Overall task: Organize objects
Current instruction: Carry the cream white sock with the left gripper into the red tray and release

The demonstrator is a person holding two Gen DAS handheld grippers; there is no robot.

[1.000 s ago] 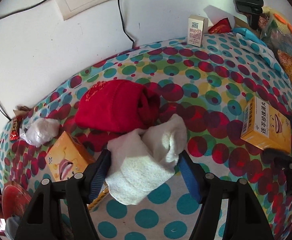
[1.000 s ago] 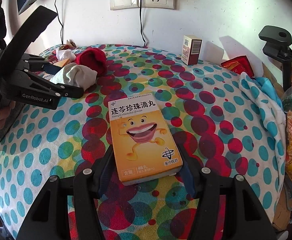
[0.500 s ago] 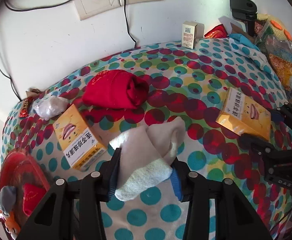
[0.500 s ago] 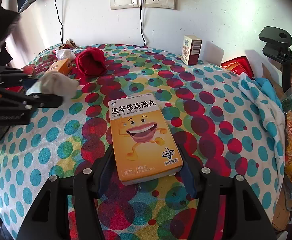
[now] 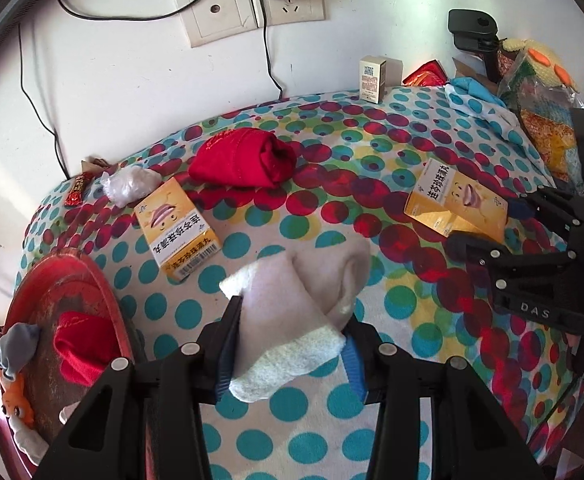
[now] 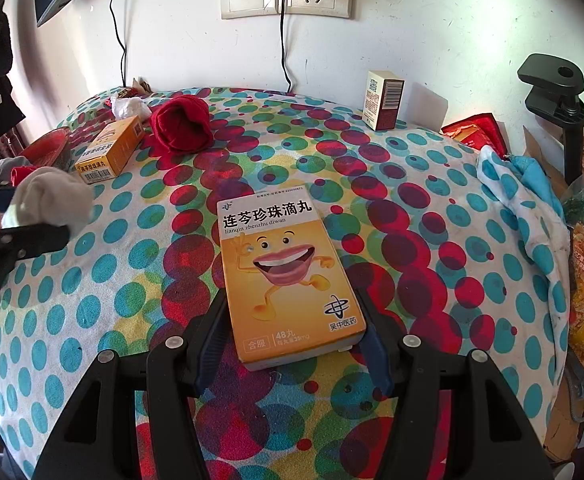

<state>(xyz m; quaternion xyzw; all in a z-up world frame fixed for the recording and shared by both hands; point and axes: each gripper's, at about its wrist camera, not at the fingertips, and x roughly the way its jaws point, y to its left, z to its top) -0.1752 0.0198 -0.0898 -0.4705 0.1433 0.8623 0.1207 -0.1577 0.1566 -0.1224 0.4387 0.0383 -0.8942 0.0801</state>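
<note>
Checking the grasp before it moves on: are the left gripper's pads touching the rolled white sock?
Touching. The left wrist view shows the left gripper with both pads pressed into the rolled white sock, squeezing it.

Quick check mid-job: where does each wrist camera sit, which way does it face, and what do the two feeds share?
Left wrist: on the left gripper, looking down over the dotted cloth toward the wall sockets; its jaws, just closed, grip the white towel; the right gripper shows at right.
Right wrist: on the right gripper, facing the same wall; its jaws flank the flat box; the left gripper shows at left.
Shared: towel, flat box, second orange box, red cloth, small upright box.
</note>
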